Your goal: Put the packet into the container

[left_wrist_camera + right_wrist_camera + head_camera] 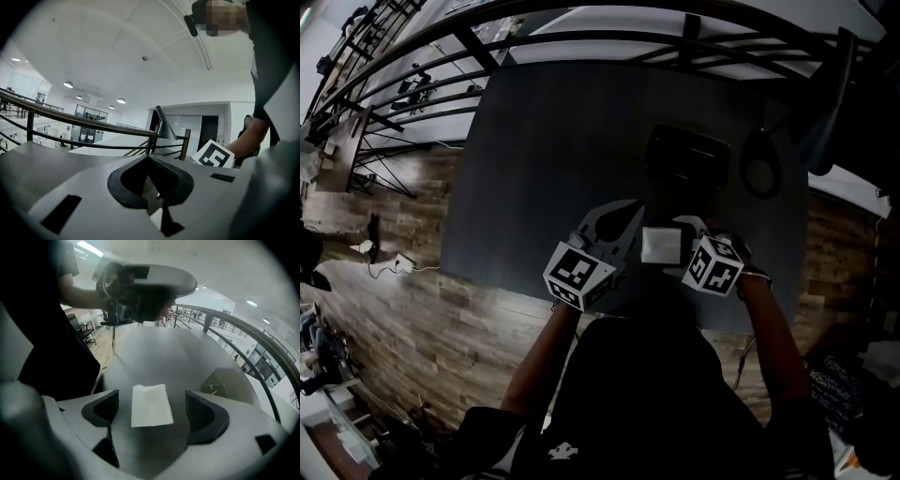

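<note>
The white packet [661, 244] lies flat on the dark grey table [553, 159], close to its near edge. In the right gripper view the packet [150, 405] sits between the wide-apart jaws of my right gripper [152, 412], and neither pad touches it. From the head view, my right gripper [677, 239] hangs over the packet, tilted steeply down. My left gripper [630, 214] floats just left of the packet, pointing nearly level; its dark pads [136, 176] meet at the tip with nothing held. The dark container [689, 155] stands farther back on the table and appears as an open container [229, 380] to the right.
A black loop of cable [761, 164] lies right of the container. A dark railing [581, 23] curves behind the table. Wooden floor [403, 234] shows left of the table's edge. My left gripper [140, 287] hovers above the table in the right gripper view.
</note>
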Tool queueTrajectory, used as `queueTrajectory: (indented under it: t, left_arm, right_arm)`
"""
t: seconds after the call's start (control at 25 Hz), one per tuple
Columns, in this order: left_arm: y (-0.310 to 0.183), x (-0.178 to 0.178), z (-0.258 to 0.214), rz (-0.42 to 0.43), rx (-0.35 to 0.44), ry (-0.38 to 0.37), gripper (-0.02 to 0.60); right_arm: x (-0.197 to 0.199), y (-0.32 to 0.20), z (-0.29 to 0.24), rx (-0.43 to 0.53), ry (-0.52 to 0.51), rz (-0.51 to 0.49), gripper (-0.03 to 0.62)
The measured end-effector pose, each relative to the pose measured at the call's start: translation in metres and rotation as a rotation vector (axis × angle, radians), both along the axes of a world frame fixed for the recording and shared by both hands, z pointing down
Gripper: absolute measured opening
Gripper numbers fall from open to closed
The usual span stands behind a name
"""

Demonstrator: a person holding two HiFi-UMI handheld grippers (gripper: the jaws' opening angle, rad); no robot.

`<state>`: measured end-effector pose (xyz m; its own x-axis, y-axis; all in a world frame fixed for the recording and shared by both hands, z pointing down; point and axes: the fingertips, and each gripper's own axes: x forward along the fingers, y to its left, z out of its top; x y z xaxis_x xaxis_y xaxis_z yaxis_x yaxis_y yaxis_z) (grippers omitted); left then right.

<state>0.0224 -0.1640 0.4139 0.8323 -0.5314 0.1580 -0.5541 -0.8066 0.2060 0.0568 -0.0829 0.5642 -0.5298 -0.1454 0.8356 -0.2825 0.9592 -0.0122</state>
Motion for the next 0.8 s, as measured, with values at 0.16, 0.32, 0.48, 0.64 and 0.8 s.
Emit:
queueTrajectory:
  t: [0.16,0.32,0.48,0.64,0.8]
  left_arm:
    - [0.001,-0.009,0.003,-0.019,-0.011,0.004,-0.005]
    - [0.001,-0.012,0.004,-0.021,-0.01,-0.003,-0.005]
    - [0.001,-0.014,0.006,-0.027,-0.017,-0.006,-0.005]
    - [0.001,-0.017,0.01,-0.04,-0.026,-0.009,-0.005]
    - [0.002,-0.022,0.011,-0.054,-0.036,-0.004,-0.005]
  right_arm:
    - [-0.005,0.005,0.027,-0.045,0.073,-0.062,0.469]
    - [-0.009,0.002,0.045,-0.059,0.102,-0.086,0.48]
    - [-0.012,-0.001,0.061,-0.075,0.128,-0.106,0.491]
    - [-0.011,-0.001,0.076,-0.085,0.155,-0.121,0.491]
    - [-0.008,0.0,0.087,-0.069,0.192,-0.138,0.491]
